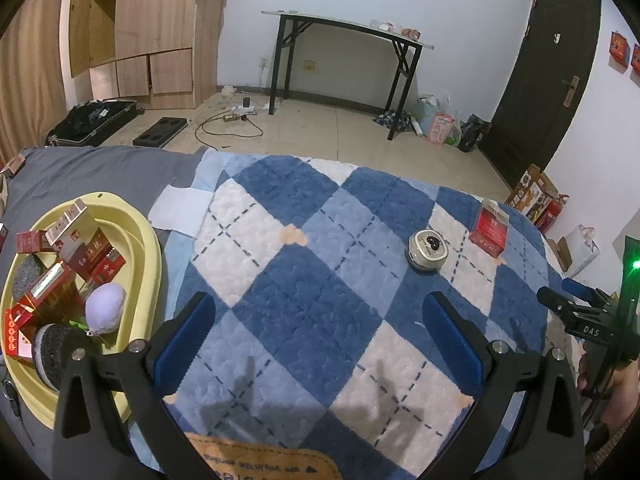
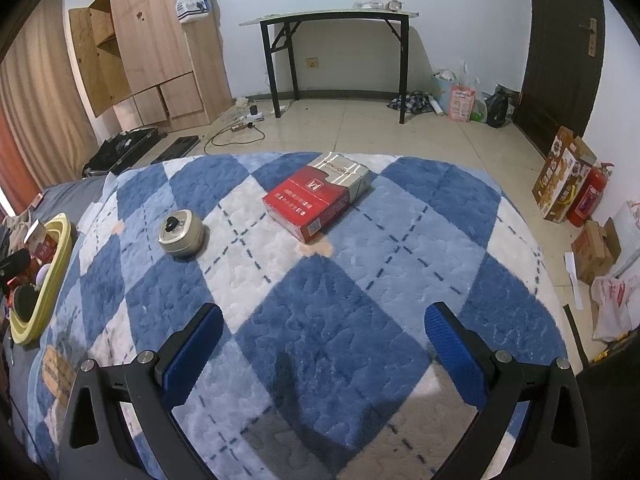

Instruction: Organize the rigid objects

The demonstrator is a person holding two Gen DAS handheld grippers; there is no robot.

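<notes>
Both claws hover over the blue-and-white diamond-patterned plush blanket [image 2: 320, 320] on the bed, each spread wide with nothing between its blue pads. Ahead of the right claw [image 2: 324, 344], the flat red-and-silver cardboard box [image 2: 318, 196] lies at twelve o'clock, and the small round beige tin with a dark knob [image 2: 181, 232] sits at ten o'clock, well apart from it. From the left claw [image 1: 316, 336], that tin [image 1: 428, 249] is at one o'clock, with the box [image 1: 489, 226] just beyond. The oval yellow plastic basin [image 1: 150, 240] at nine o'clock holds red cartons, a pale lilac ball and grey round pads.
</notes>
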